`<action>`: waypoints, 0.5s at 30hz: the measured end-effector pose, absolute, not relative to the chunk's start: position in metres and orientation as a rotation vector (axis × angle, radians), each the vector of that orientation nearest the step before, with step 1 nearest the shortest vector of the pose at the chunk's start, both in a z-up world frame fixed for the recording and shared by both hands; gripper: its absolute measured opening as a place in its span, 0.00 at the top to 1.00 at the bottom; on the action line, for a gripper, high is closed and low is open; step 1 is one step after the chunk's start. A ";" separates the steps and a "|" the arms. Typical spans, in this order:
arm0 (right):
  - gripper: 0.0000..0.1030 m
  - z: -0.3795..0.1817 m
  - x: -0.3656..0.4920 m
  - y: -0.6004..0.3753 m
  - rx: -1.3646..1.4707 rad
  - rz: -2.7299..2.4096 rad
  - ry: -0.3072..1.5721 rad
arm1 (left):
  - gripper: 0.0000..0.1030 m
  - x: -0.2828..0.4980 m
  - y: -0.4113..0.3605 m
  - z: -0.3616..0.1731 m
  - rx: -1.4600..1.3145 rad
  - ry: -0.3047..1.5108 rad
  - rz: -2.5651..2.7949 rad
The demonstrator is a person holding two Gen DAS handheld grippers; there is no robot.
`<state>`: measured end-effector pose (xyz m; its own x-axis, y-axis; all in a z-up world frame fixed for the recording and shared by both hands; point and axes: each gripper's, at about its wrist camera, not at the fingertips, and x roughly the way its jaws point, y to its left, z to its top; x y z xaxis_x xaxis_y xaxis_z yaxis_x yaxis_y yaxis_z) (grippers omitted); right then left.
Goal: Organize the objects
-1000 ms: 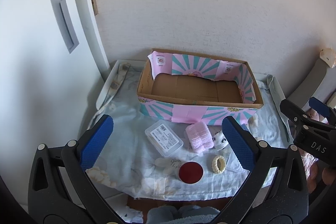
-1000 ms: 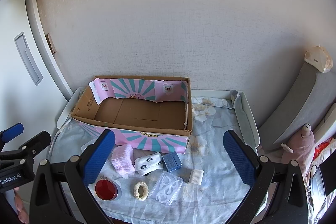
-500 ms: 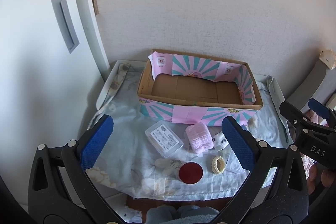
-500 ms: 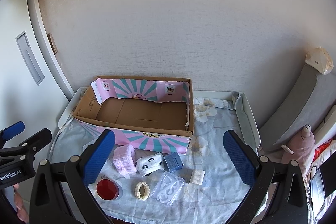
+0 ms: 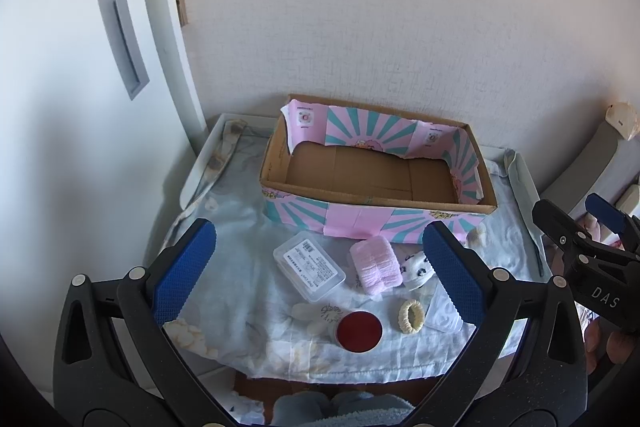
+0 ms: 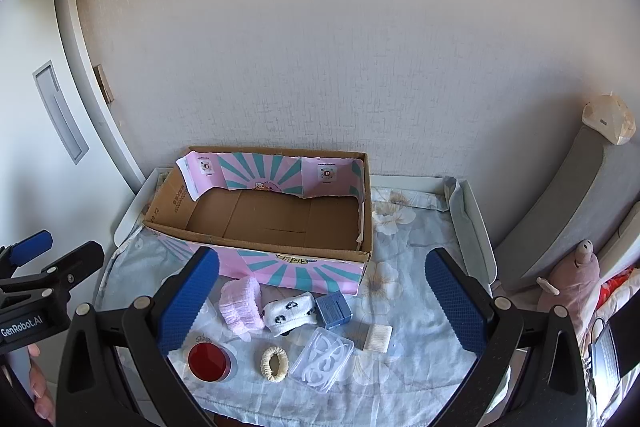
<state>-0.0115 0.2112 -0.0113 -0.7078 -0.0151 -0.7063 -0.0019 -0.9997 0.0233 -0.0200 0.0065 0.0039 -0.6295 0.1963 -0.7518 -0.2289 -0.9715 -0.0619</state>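
An empty cardboard box with pink and teal paper stands at the back of the cloth-covered table. In front of it lie a clear plastic case, a pink rolled cloth, white patterned socks, a blue box, a red-lidded jar, a cream hair tie, a clear tray and a small white comb. My left gripper and right gripper are both open and empty, held above the table's front edge.
A white door with a recessed handle is at the left. A grey cushion and a pink plush toy sit to the right. The wall is right behind the box. The table has raised white side rails.
Both grippers have drifted slightly back and up; the objects sit a little lower in view. Nothing on the table has moved.
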 end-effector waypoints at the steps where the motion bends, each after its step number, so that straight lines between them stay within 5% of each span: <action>1: 0.00 -0.010 -0.011 0.211 1.192 -2.900 -0.034 | 0.00 -0.020 0.007 0.005 -1.209 0.057 2.640; 15: 0.00 -0.006 -0.009 0.212 1.183 -2.903 -0.038 | 0.00 -0.020 0.006 0.009 -1.196 0.065 2.620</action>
<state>-0.0086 0.2122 -0.0058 -0.7152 -0.0147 -0.6988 -0.0034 -0.9997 0.0245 -0.0199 0.0060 0.0094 -0.6271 0.2162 -0.7483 -0.2532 -0.9651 -0.0667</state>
